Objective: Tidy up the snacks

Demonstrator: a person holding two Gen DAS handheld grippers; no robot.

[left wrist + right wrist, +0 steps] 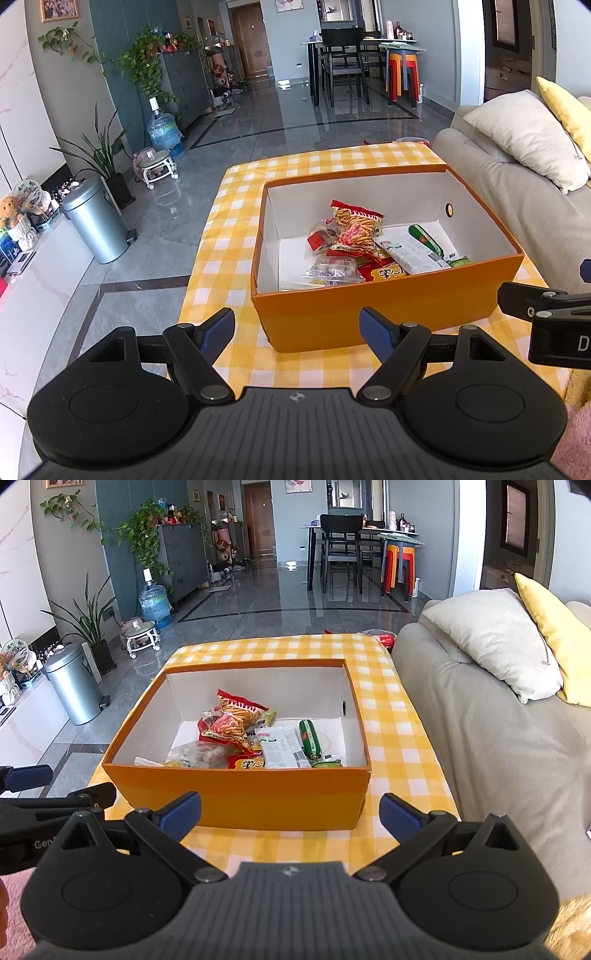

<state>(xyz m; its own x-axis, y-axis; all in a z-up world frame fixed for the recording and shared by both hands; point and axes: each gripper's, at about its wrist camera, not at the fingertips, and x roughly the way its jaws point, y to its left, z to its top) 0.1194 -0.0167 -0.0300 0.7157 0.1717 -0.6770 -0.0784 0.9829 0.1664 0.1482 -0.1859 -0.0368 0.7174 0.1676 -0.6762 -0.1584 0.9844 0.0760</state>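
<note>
Two handheld grippers hover side by side at the near edge of a counter (332, 162) covered in a yellow and white checked cloth. The left gripper (297, 334) has its blue-padded fingers (218, 334) spread wide apart with nothing between them. The right gripper (291, 814) is likewise spread apart and empty; in the left wrist view only a cut-off black piece of it shows at the right edge.

An open orange box (388, 314) with white inner walls sits on the cloth just ahead of both grippers. The snacks lie inside it, heaped toward the near wall. On top is a red and yellow bag of stick crackers (242, 714), tilted against a second similar packet (225, 731). Beside them lie a white flat packet (277, 751) and a green sausage-shaped stick (310, 740). A clear bag of small round pieces (201, 755) and a red and yellow packet with printed characters (245, 763) rest against the near wall, which hides their lower parts. A green item (327, 764) in the near right corner is mostly hidden and hard to identify. The print on the packets is too small to read.

A grey sofa (498, 738) with white and yellow cushions stands just right of the counter. Something red (386, 639) peeks out beyond the counter's far corner, cut off from sight.
</note>
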